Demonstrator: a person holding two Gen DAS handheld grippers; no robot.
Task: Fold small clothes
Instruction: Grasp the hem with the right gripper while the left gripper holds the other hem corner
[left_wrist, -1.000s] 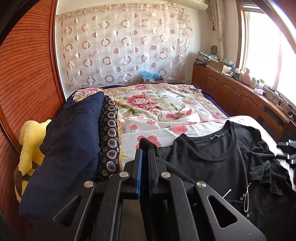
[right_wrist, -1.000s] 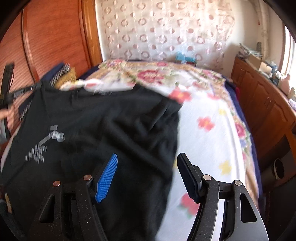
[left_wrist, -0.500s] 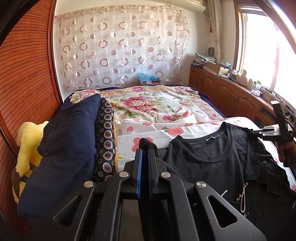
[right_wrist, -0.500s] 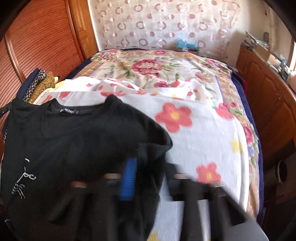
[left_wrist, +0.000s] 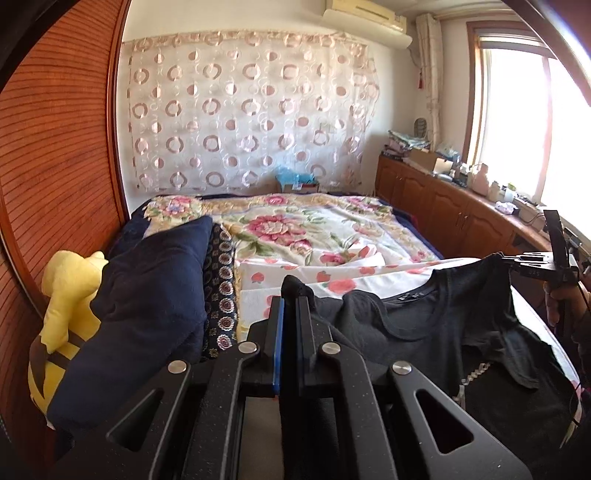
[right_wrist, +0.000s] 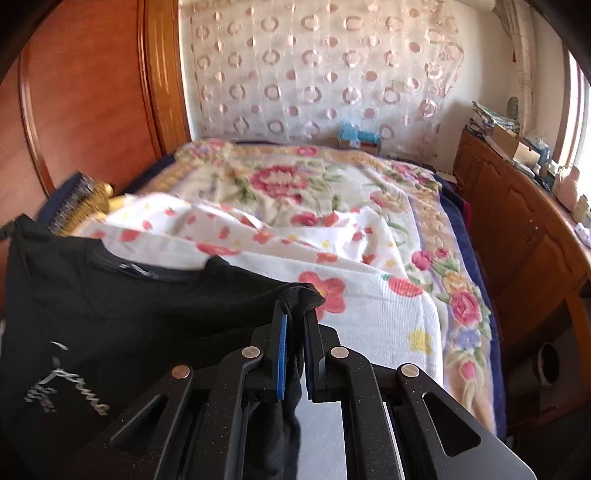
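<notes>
A black T-shirt (left_wrist: 436, 325) with white lettering hangs stretched between my two grippers above the bed. My left gripper (left_wrist: 290, 301) is shut on one shoulder of the shirt, with a tuft of cloth sticking out past the tips. My right gripper (right_wrist: 293, 314) is shut on the other shoulder of the T-shirt (right_wrist: 122, 314). The right gripper also shows in the left wrist view (left_wrist: 517, 258) at the far right, held by a hand. The collar faces the far wall.
The bed carries a floral blanket (left_wrist: 295, 229) and a white flowered towel (right_wrist: 373, 295) under the shirt. A navy folded quilt (left_wrist: 147, 295) and a yellow plush toy (left_wrist: 66, 295) lie at the left. A wooden wardrobe (left_wrist: 55, 147) stands left, low cabinets (right_wrist: 524, 236) right.
My right gripper closed on the shirt's shoulder and lifted it. Both grippers rose and the shirt is now pulled taut between them.
</notes>
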